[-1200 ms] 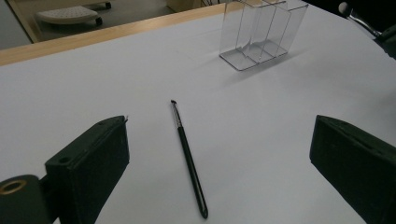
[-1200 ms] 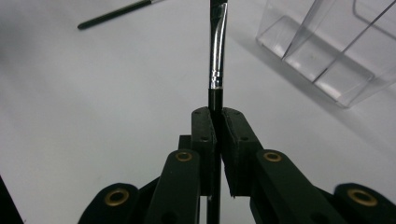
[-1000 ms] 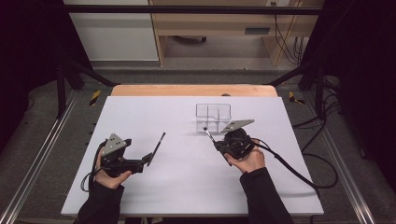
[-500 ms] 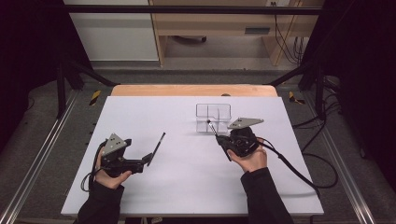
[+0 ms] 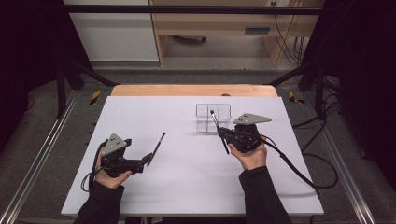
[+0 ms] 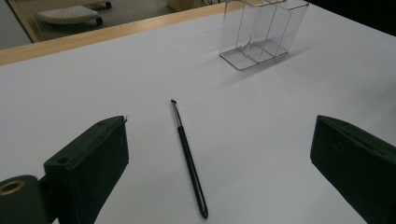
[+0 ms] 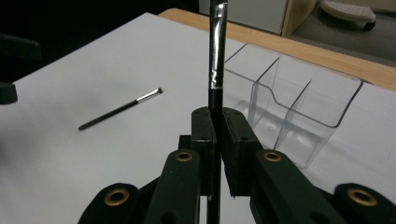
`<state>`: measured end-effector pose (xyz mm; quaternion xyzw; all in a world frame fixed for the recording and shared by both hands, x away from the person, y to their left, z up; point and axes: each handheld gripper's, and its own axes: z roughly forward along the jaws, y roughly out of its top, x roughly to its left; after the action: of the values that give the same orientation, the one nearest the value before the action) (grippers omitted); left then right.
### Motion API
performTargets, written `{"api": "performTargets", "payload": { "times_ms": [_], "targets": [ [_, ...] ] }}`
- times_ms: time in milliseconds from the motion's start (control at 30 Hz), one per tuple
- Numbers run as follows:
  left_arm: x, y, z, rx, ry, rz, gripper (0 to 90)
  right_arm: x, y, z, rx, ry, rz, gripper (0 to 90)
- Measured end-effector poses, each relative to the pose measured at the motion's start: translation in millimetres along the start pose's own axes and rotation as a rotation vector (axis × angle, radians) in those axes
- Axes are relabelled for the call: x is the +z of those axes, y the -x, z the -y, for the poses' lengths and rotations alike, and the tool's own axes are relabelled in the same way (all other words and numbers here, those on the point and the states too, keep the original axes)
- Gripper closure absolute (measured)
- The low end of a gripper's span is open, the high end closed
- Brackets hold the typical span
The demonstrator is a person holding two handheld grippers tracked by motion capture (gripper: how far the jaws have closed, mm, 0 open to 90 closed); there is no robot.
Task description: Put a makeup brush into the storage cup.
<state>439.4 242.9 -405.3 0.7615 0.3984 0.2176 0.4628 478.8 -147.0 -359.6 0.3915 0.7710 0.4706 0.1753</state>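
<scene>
Your right gripper point(image 5: 223, 134) has its jaws clenched on a thin black brush point(image 5: 218, 131), gripping the dark handle just below the silver ferrule point(image 7: 217, 44). The brush stands tilted, its tip up against the near side of the clear organizer point(image 5: 213, 118) and above its rim in the high view. Your left gripper point(image 5: 148, 159) sits well to the left of the organizer with its jaws released and wide apart. A second brush point(image 6: 188, 156) lies flat on the white worktop point(image 5: 187, 186) between those open jaws, its bristle end pointing toward the organizer and touching neither jaw.
</scene>
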Motion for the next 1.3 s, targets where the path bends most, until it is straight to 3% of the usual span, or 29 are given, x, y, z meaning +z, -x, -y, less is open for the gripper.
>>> {"api": "performTargets", "payload": {
  "times_ms": [767, 1300],
  "targets": [
    [1.9, 0.9, 0.8, 0.004, -0.008, 0.002, 3.6, -4.6, 16.5, -15.8, 0.103, 0.236, 0.084, 84.4],
    [2.5, 1.1, 1.2, 0.003, -0.008, 0.001, 3.5, 7.0, 23.6, -29.0, 0.121, 0.298, 0.149, 84.4]
  ]
}}
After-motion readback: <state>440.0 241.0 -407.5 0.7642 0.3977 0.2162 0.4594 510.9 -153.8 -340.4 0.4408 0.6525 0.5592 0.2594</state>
